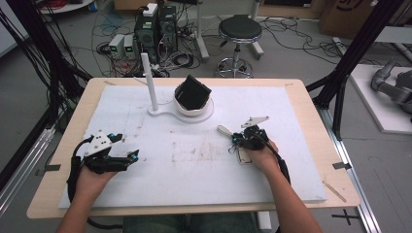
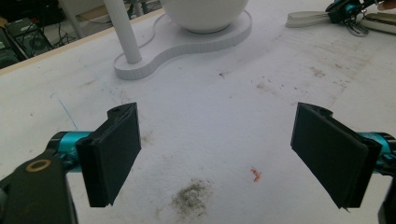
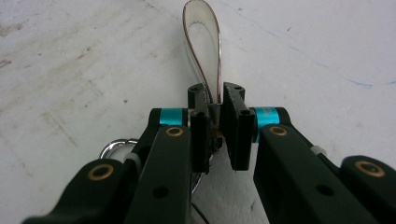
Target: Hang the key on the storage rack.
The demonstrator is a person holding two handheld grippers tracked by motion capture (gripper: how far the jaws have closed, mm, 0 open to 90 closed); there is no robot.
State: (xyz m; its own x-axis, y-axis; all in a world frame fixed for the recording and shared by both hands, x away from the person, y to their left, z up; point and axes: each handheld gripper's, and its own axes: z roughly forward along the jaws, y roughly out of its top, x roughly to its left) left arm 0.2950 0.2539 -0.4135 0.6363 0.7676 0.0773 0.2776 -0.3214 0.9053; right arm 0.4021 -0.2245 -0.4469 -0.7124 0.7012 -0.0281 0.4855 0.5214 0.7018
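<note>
The right hand-held gripper (image 3: pixel 215 116) is clenched on a cream strap loop (image 3: pixel 203 42), its 2 pads pinching the strap where the loop narrows; a metal key ring (image 3: pixel 113 145) shows just beside the left jaw, so this looks like a keychain or wrist strap. In the high view that hand-held gripper (image 1: pixel 241 140) rests low on the white worktop (image 1: pixel 194 170), right of centre, with the loop end pointing toward the far left and the rest of the strap lying under the hand. The strap has not left the surface, as far as I can tell.

The left hand-held gripper (image 2: pixel 233 154) is released, jaws wide with nothing between them, hovering over a bare, smudged patch of worktop well apart from the strap.

Farther off stands a white stand (image 1: pixel 180 115) with an upright post (image 1: pixel 148 80) and a bowl holding a black block (image 1: pixel 193 91).

My judgement: the grasp is made; lifting and carrying, perhaps hanging the loop on the post, remain.
</note>
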